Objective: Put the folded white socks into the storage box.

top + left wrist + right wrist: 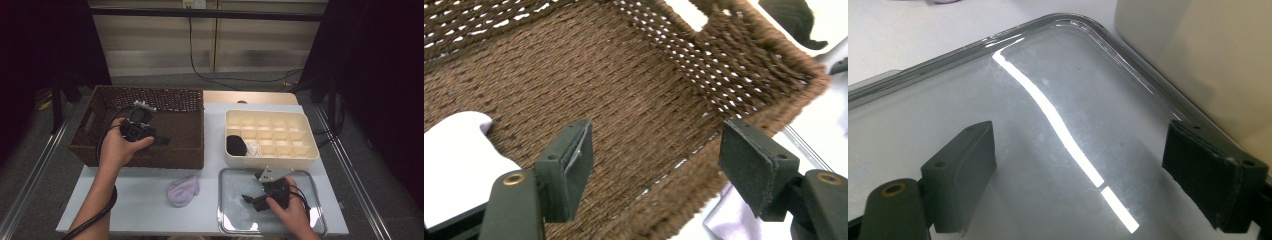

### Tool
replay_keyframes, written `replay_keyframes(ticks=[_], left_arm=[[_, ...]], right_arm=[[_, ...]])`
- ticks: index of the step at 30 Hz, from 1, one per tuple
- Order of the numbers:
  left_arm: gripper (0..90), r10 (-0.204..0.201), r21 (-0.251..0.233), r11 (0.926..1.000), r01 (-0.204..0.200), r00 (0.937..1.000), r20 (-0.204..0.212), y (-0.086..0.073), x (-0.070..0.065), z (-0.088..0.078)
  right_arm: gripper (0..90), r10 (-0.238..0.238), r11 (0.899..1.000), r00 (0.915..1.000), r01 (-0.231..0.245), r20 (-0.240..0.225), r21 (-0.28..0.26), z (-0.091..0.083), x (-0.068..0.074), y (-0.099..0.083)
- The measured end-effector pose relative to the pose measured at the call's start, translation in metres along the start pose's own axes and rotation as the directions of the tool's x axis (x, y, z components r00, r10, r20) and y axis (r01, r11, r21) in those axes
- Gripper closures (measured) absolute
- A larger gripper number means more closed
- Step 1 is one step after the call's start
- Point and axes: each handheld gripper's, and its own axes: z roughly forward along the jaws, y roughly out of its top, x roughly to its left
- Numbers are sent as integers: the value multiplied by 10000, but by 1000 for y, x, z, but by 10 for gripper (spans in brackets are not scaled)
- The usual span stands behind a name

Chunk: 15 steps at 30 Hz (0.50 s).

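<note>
A: Tongs first. The left gripper [654, 170] is hanging over the woven basket [177, 152] with its jaws standing wide apart and nothing between them. In the left gripper view the pads are framing bare brown weave.

B: And the right gripper [1078, 180]?

A: It is hovering low over the metal tray [310, 182], jaws likewise spread, pinching nothing. A bright streak of light is running across the tray's floor between the pads.

B: Anything lying near them?

A: A lilac sock [183, 191] is resting on the table [150, 210], just in front of the basket's near wall and left of the tray. In the left gripper view a scrap of pale lilac is peeking past the basket's corner.

B: What is hard to make out?

A: A white shape at the left edge of the left gripper view is being cut off; I cannot tell what it is. The cream organiser [272, 157] is holding a black bundle [236, 145] and a white one [253, 148] in its near-left compartments, too small to read further.

B: Any writing?

A: None is showing legibly.

B: Room to move?

A: The tray is sitting just in front of the organiser, nearly touching. Open table is stretching between sock and tray, and toward the near-left corner.
</note>
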Motion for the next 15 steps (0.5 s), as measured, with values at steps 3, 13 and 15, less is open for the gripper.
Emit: replay_keyframes(ticks=[3, 13, 15], left_arm=[[300, 15, -7, 10000, -15, 10000, -90, 0, 6, 2], [293, -136, -53, 9999, 135, 9996, -247, -1, 16, 10], [287, -128, -56, 9999, 127, 9996, -265, -2, 19, 11]], right_arm=[[130, 0, 10000, 10000, 0, 1, -3, 0, 0, 0], [130, -2, 10000, 10000, 2, 0, 1, 0, 0, 0], [130, 0, 10000, 10000, 0, 0, 1, 0, 0, 0]])
